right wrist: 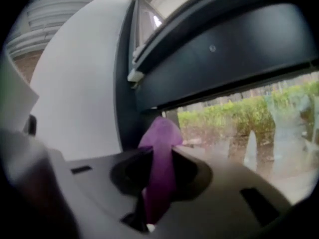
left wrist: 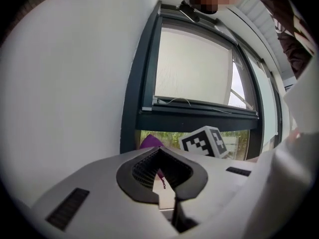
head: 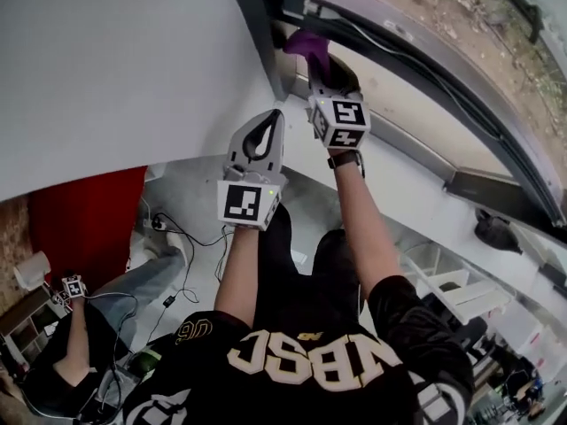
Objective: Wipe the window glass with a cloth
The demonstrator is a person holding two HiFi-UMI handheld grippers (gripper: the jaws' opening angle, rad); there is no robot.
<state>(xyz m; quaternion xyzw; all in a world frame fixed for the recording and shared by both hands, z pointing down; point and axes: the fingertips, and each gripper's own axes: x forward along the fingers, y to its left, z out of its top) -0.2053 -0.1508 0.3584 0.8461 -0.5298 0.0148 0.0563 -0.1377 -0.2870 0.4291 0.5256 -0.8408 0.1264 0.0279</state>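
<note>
In the head view my right gripper [head: 319,63] is raised to the window glass [head: 416,60], close to the dark frame [head: 266,34]. It is shut on a purple cloth [head: 307,44]. In the right gripper view the cloth [right wrist: 162,138] bulges out past the jaw tips against the lower pane [right wrist: 239,123]. My left gripper [head: 275,118] hangs lower, in front of the white wall, shut with nothing in it. The left gripper view shows its closed tips [left wrist: 159,152], with the cloth [left wrist: 149,142] and the right gripper's marker cube [left wrist: 207,141] beyond.
A white wall [head: 115,69] runs left of the window. A dark crossbar [right wrist: 224,54] divides the panes, with a blind [left wrist: 192,68] above. Below are a red panel [head: 89,220], floor cables [head: 186,246], white shelving [head: 452,290] and another seated person [head: 71,352].
</note>
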